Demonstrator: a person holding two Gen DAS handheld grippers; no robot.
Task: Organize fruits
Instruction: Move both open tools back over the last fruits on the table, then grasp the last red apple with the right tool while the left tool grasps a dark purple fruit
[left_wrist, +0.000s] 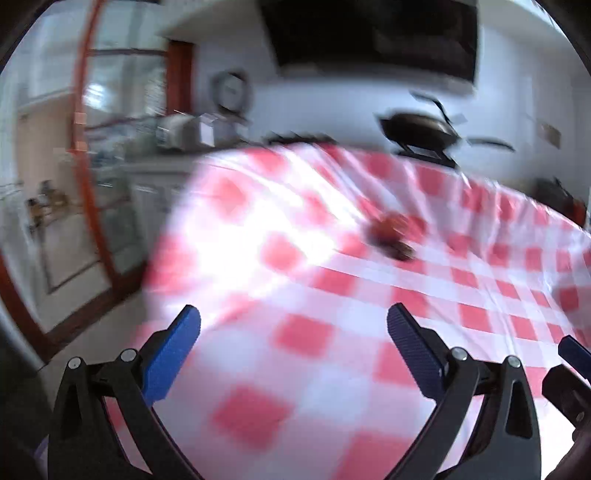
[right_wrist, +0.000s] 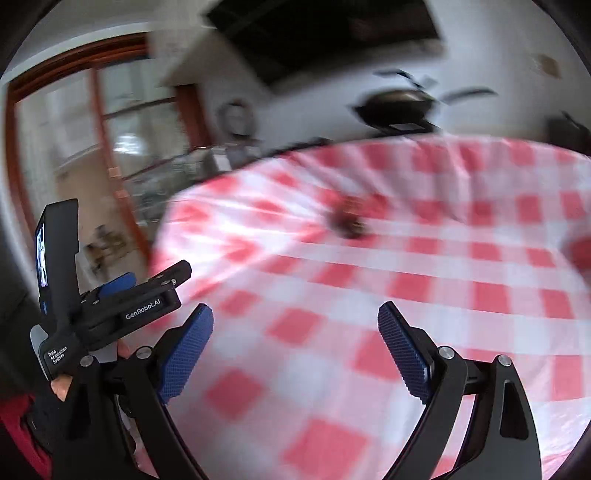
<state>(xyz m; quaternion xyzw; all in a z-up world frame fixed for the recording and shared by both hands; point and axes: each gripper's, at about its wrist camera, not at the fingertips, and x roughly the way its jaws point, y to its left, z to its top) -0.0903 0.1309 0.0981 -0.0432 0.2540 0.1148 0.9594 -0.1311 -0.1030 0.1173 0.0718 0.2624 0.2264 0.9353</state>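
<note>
A small dark red lump (left_wrist: 393, 236), blurred by motion and maybe fruit, lies near the middle of a table with a red-and-white checked cloth (left_wrist: 332, 332). The right wrist view shows the same lump (right_wrist: 349, 221) farther off. My left gripper (left_wrist: 293, 321) hangs open over the near part of the cloth, nothing between its blue pads. My right gripper (right_wrist: 295, 321) is open too and holds nothing. The left gripper (right_wrist: 122, 291) also shows at the left of the right wrist view, held in a hand (right_wrist: 61, 387). A blue pad of the right gripper (left_wrist: 574, 352) peeks in at the left view's right edge.
A dark pan (left_wrist: 417, 127) sits beyond the table's far edge, with a dark screen (left_wrist: 373, 33) on the white wall above. A wood-framed glass door (left_wrist: 92, 147) and a counter with appliances (left_wrist: 184, 129) stand at the left. A red sleeve (right_wrist: 18, 435) is at the bottom left.
</note>
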